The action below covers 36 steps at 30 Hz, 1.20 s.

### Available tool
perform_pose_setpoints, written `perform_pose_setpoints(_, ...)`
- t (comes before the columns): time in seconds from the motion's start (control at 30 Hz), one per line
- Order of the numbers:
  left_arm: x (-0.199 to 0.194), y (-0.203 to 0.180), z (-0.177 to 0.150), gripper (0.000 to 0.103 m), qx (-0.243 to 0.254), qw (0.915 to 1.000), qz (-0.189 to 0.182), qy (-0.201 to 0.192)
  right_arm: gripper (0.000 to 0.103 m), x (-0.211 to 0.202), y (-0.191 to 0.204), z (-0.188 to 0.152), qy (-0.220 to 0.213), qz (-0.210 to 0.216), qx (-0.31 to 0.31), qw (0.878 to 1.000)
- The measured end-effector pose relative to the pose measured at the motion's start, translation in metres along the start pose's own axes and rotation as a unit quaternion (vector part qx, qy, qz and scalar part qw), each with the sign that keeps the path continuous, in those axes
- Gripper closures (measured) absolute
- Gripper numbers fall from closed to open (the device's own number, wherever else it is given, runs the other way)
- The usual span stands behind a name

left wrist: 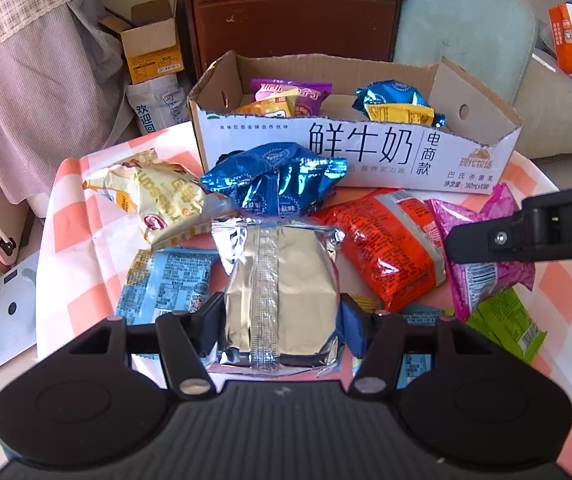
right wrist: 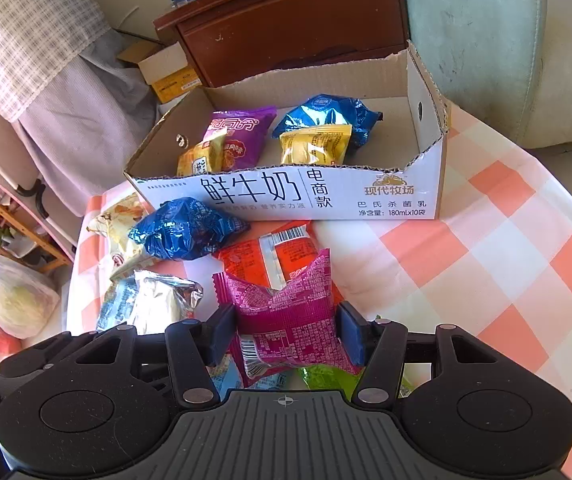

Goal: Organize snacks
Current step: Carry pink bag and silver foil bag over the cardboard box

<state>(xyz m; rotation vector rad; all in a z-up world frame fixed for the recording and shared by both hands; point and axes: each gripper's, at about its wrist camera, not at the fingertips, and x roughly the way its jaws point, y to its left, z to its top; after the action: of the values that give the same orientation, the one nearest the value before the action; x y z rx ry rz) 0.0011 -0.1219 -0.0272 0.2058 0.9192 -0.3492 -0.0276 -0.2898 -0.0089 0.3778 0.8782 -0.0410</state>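
My left gripper (left wrist: 282, 328) is shut on a silver foil packet (left wrist: 282, 292), its pads pressing both sides. My right gripper (right wrist: 286, 334) is shut on a magenta packet (right wrist: 286, 316); one of its black fingers (left wrist: 526, 232) shows at the right of the left wrist view. Behind stands the open milk carton box (left wrist: 366, 152) (right wrist: 326, 196), holding a purple packet (right wrist: 242, 132), two yellow packets and a blue foil packet (right wrist: 326, 114). Loose on the table lie a blue foil packet (left wrist: 278, 188), a red packet (left wrist: 386, 240), a cream packet (left wrist: 158, 200), a light-blue packet (left wrist: 166, 280) and a green packet (left wrist: 506, 328).
The checked tablecloth (right wrist: 506, 260) covers the table, whose left edge drops to the floor with a white scale (left wrist: 10, 308). A brown wooden cabinet (left wrist: 286, 20) and a pale sofa cushion (left wrist: 466, 28) stand behind the box. A small open carton (left wrist: 150, 44) sits at the back left.
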Motion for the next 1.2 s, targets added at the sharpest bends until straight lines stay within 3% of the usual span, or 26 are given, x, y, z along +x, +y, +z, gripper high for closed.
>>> perform_pose_setpoints(0.33, -0.026, 0.010, 0.027, 0.045, -0.022, 0.9992, -0.002, -0.034, 0.049, -0.018, 0.009, 0.010, -0.033, 0.017, -0.008, 0.999)
perform_pose_setpoints(0.63, -0.028, 0.023, 0.065, 0.045, -0.035, 0.9966, 0.006, -0.075, 0.049, -0.033, 0.014, 0.037, -0.090, 0.025, -0.007, 0.996)
perform_pose_setpoints(1.2, 0.016, 0.030, 0.121, 0.045, -0.070, 0.9951, -0.015, -0.069, 0.049, -0.001, 0.004, 0.081, -0.124, 0.010, 0.042, 0.991)
